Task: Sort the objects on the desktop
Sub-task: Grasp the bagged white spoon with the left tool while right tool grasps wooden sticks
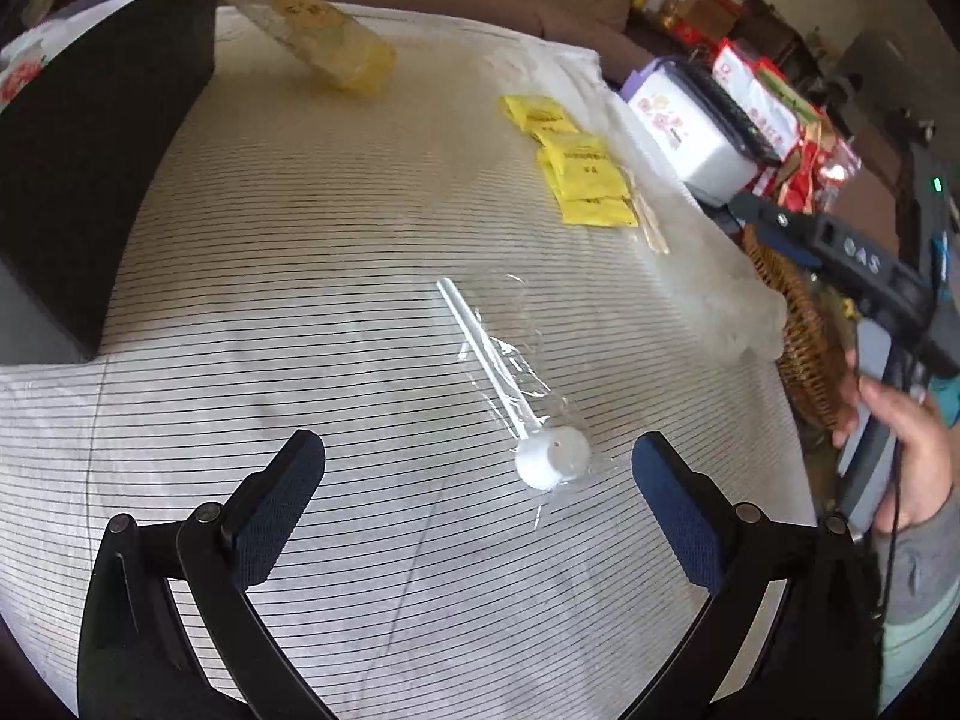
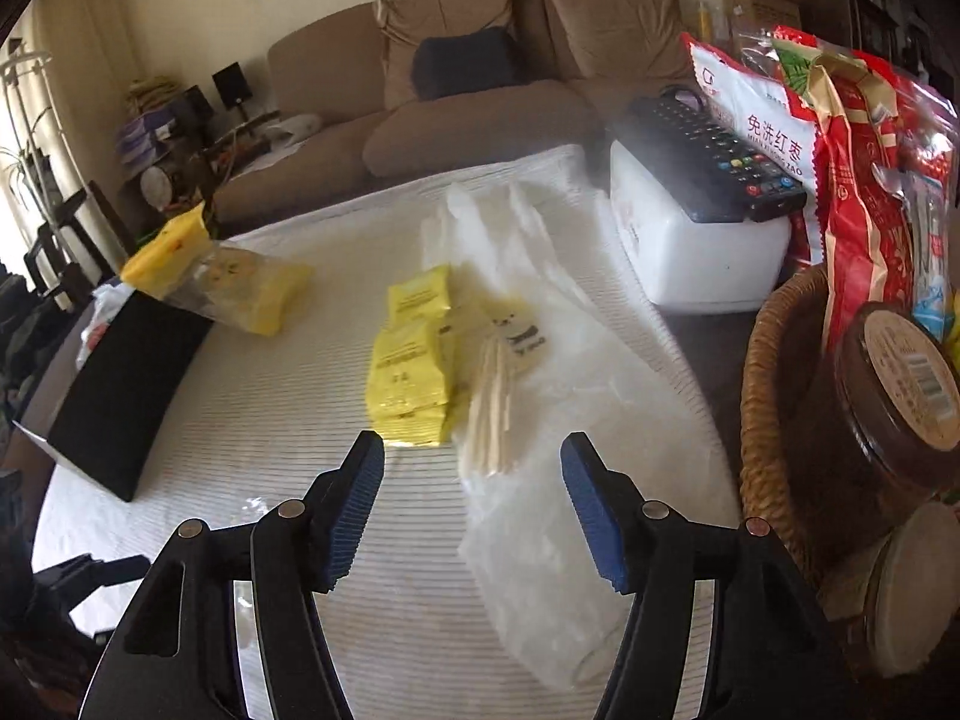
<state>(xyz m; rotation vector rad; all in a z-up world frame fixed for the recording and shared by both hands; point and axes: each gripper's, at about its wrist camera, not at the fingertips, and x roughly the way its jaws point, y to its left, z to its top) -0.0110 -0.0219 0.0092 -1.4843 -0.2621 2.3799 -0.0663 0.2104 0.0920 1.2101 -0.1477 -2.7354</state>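
A white plastic scoop in a clear wrapper (image 1: 543, 450) lies on the striped cloth just ahead of my open, empty left gripper (image 1: 480, 468). A pile of yellow sachets (image 1: 579, 171) (image 2: 414, 360) lies farther off, with a bundle of wooden sticks (image 2: 492, 414) beside it on a clear plastic bag (image 2: 540, 420). A yellow snack pack (image 1: 312, 24) (image 2: 240, 288) leans on a black box (image 1: 90, 138) (image 2: 126, 396). My right gripper (image 2: 474, 504) is open and empty just short of the sticks; its body shows in the left wrist view (image 1: 858, 264).
A white tissue box (image 1: 690, 126) (image 2: 696, 240) with a black remote (image 2: 708, 156) on it stands at the table's right. A wicker basket (image 2: 774, 396) holds jars and red snack bags (image 2: 858, 192). A brown sofa (image 2: 480, 90) is behind.
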